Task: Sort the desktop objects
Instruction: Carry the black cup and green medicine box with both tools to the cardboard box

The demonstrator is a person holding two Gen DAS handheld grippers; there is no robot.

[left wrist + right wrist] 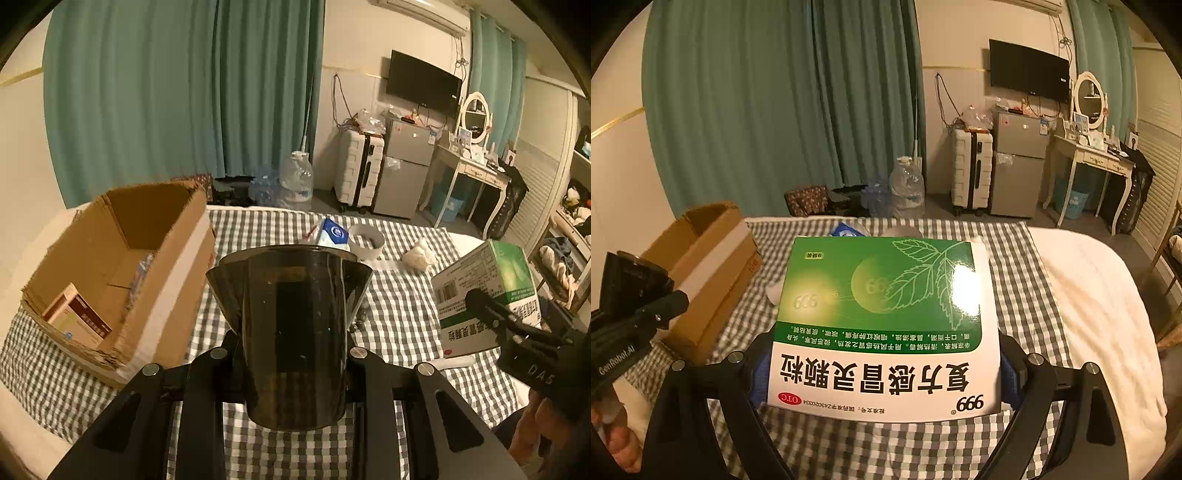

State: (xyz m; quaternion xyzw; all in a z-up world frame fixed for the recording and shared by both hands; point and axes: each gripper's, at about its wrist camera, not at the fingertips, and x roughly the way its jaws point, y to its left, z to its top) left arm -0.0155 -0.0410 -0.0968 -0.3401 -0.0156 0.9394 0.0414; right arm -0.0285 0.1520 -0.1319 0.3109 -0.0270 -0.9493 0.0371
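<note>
My left gripper [293,347] is shut on a dark see-through cup [291,314], held upright above the checked cloth [399,306]. My right gripper [882,373] is shut on a green and white medicine box [882,325], whose printed face is turned up toward the camera. The left wrist view shows that box [484,295] at the right, in the right gripper [517,328]. An open cardboard box [173,251] stands at the left with a small red and white carton [77,317] inside. In the right wrist view the left gripper [639,310] hangs beside the cardboard box [713,254].
Beyond the cup lie a blue and white pack [334,234], a white ring-shaped roll [367,242], a crumpled white tissue [419,254] and some small dark beads [360,319]. A white quilt [1100,302] covers the right side. Luggage, a fridge and a dressing table stand behind.
</note>
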